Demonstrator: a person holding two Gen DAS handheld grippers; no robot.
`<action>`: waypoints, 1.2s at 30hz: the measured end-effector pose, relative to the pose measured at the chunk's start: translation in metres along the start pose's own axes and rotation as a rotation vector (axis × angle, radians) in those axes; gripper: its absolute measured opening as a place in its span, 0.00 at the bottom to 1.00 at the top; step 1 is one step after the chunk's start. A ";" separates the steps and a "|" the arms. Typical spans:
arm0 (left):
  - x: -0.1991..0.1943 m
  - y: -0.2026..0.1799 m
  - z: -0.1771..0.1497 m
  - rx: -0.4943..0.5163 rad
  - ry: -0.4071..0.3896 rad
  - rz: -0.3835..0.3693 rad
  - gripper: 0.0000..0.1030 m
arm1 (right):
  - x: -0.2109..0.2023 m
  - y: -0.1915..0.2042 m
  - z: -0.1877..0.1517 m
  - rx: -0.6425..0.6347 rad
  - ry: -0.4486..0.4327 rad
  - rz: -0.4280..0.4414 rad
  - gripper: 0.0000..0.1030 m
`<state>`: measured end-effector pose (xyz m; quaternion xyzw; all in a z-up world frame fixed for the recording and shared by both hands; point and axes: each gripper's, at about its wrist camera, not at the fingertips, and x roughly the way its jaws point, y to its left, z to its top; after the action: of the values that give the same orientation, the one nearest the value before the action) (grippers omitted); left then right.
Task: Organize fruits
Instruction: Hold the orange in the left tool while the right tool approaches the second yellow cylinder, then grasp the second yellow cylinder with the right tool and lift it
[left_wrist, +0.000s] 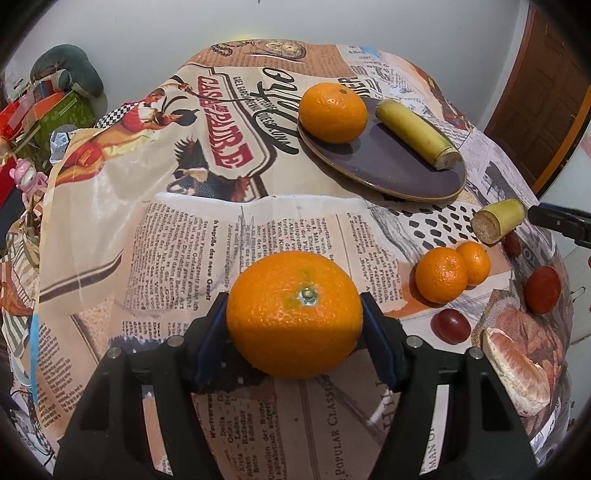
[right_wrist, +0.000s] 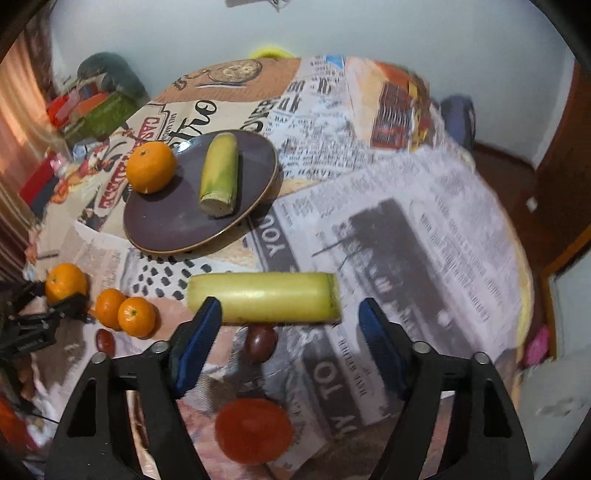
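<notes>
Orange (left_wrist: 332, 112) beside cane (left_wrist: 417, 133) on plate (left_wrist: 406, 177)

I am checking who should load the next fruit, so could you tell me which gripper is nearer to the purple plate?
Probably the right. The right gripper, around a yellow-green stalk, is just short of the purple plate. The left gripper, clamped on an orange, sits farther back.

Black tongs (left_wrist: 294, 325), blue pads (left_wrist: 208, 343)

I saw my right gripper (right_wrist: 290, 325) over the newspaper-print cloth (right_wrist: 424, 229), a yellow-green cane piece (right_wrist: 264, 302) lying crosswise at its blue fingertips (right_wrist: 201, 328) — grip unclear. Behind the piece sat the purple plate (right_wrist: 166, 229) — an orange (right_wrist: 150, 167) and another cane piece (right_wrist: 218, 178) on it.
</notes>
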<state>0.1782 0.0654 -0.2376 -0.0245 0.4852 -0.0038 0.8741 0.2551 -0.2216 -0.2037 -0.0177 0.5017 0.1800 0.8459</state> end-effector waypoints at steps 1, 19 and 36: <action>0.000 0.000 0.000 0.002 -0.001 0.001 0.65 | 0.002 0.000 -0.001 0.016 0.007 0.019 0.59; 0.002 -0.005 -0.002 0.025 -0.009 0.033 0.65 | 0.041 -0.003 0.012 0.232 0.017 0.179 0.62; 0.003 -0.006 0.000 0.040 -0.013 0.042 0.65 | 0.052 -0.001 0.036 0.084 0.047 0.084 0.52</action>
<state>0.1803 0.0596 -0.2396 0.0029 0.4798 0.0049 0.8774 0.3077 -0.2002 -0.2302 0.0345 0.5289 0.1936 0.8256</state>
